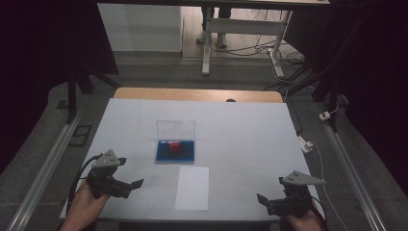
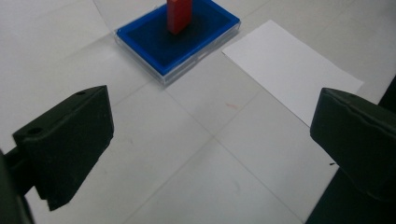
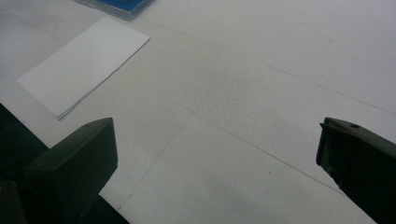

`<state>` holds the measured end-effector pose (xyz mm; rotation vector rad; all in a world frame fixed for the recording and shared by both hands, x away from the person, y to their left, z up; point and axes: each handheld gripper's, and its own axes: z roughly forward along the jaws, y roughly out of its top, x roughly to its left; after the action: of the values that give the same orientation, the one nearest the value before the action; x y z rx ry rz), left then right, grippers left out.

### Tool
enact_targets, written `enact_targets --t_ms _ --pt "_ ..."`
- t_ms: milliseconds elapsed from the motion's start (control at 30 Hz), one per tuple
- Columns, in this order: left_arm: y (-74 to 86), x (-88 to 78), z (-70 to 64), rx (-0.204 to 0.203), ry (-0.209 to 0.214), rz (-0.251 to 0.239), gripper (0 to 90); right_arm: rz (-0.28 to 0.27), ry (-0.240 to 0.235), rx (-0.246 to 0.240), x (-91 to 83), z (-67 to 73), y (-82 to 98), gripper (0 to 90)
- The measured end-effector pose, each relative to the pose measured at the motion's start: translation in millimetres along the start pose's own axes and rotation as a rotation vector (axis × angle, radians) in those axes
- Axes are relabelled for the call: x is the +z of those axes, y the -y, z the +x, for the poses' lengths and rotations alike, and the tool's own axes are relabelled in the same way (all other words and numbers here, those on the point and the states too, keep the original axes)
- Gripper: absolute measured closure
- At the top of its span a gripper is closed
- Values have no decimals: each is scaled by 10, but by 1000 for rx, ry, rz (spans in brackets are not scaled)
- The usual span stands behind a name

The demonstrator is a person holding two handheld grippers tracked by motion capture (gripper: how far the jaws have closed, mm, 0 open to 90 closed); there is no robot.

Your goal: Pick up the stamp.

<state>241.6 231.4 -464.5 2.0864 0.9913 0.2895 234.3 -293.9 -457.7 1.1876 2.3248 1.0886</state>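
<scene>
the left gripper [image 1: 137,184] is held low over the near left part of the white table [image 1: 250,130], its jaws spread wide with nothing between them. in the left gripper view [image 2: 210,135] the same jaws frame bare table, and ahead of them the blue-lined case [image 2: 180,39] is seen with a red block [image 2: 179,15] standing upright inside it. the step in hand is judged to be the approach: nothing has yet been gripped, and both tools are kept well apart from the work.

at the middle of the high view the blue-lined case [image 1: 175,151] lies with its clear lid [image 1: 175,130] raised behind it, and the red block [image 1: 175,147] is set near its centre. just in front of the case, apart from it by a narrow gap, a white sheet of paper [image 1: 192,187] lies flat. what the block is cannot be told; it may be a stamp or an eraser.

the next move is thought to call for a reach forward and inward, past the paper, with the jaws lowered around the block from above.

at the right, the right gripper [image 1: 262,198] is held near the table's front edge, likewise released and empty; its own view [image 3: 215,154] shows bare table between the jaws and the paper [image 3: 84,65] beyond.

nothing stands in the path, though the raised lid limits any approach from behind.
</scene>
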Motion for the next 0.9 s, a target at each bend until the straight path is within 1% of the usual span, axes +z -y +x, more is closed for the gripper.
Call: enact_targets --t_ms 133,200,433,567,900 --pt "-78 66 22 12 0 2 2 1 -2 -2 2 2 0 0" --pt "-114 97 33 10 5 0 1 1 -3 -3 3 3 0 0" --pt "-230 218 66 31 1 14 2 6 -2 -6 9 4 -2 0" --pt "-291 276 79 47 -6 22 2 5 -3 -4 9 2 -2 0" --pt "-467 449 118 93 1 41 2 13 -5 -9 19 8 -9 0"
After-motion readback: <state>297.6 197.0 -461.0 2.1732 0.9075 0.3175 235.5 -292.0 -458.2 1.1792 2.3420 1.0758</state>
